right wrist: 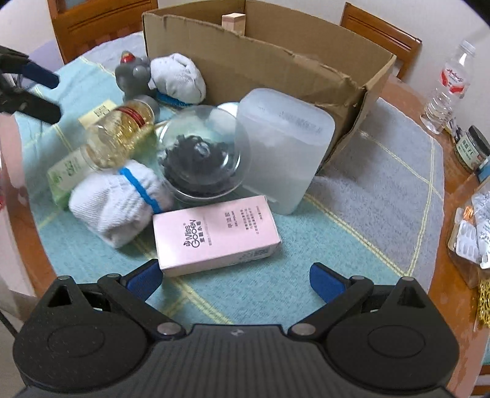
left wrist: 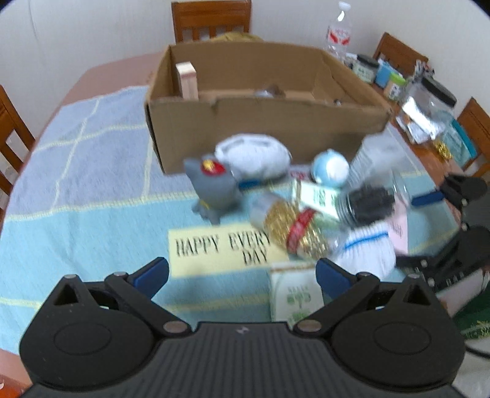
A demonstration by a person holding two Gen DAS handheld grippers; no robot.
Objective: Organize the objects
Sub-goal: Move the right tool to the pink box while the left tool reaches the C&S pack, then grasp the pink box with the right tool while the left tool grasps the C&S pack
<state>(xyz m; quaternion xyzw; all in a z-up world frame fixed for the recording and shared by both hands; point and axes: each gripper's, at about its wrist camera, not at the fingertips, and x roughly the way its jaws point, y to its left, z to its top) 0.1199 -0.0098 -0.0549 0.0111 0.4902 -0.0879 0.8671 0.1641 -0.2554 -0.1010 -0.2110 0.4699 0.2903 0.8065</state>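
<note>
A cardboard box [left wrist: 266,122] stands on the blue cloth; it also shows in the right wrist view [right wrist: 275,58]. In front of it lie a grey toy [left wrist: 214,186], rolled white socks [left wrist: 254,156], a yellow "HAPPY EVERY DAY" card [left wrist: 214,251], a gold-filled bottle [left wrist: 291,226], a green-white carton [left wrist: 295,297] and a glass jar [right wrist: 202,156]. My left gripper [left wrist: 242,275] is open above the card, with the carton by its right finger. My right gripper [right wrist: 234,281] is open, just in front of a pink box [right wrist: 214,235]. A frosted plastic container [right wrist: 281,150] leans by the cardboard box.
Wooden chairs [left wrist: 211,20] surround the table. A water bottle [right wrist: 447,88], jars [right wrist: 471,150] and packets [right wrist: 471,235] sit along the table's right edge. A small pink-white box [left wrist: 186,79] stands inside the cardboard box. The right gripper shows in the left wrist view [left wrist: 453,220].
</note>
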